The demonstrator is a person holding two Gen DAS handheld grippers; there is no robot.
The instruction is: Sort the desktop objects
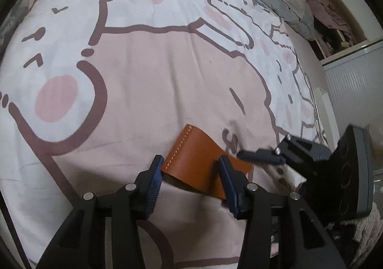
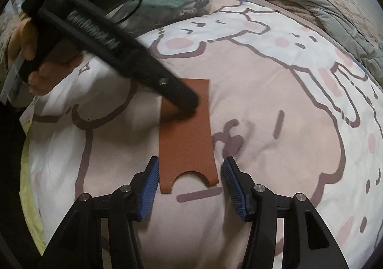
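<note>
Right wrist view is filled near its middle by a flat brown leather sleeve (image 2: pixel 186 135), laid on the pink and white cartoon-printed bedsheet (image 2: pixel 287 125), well away from the crumpled grey quilt (image 2: pixel 323 1) at the far edge of the bed. The sleeve is judged light, thin and pliable, with a smooth face that may slip; in the left wrist view its stitched end (image 1: pixel 178 147) is seen curling up off the sheet, so a long edge or that raised end looks the best place for a pinch. A notch is cut into the near end. The left gripper (image 1: pixel 191 173) is set astride the sleeve (image 1: pixel 203 163), its jaws partly open with the leather between them; whether the pads press on it cannot be told. The right gripper (image 2: pixel 190 185) is held about half open around the notched end, its blue pads (image 2: pixel 152 187) just beside the edges, nothing gripped.
</note>
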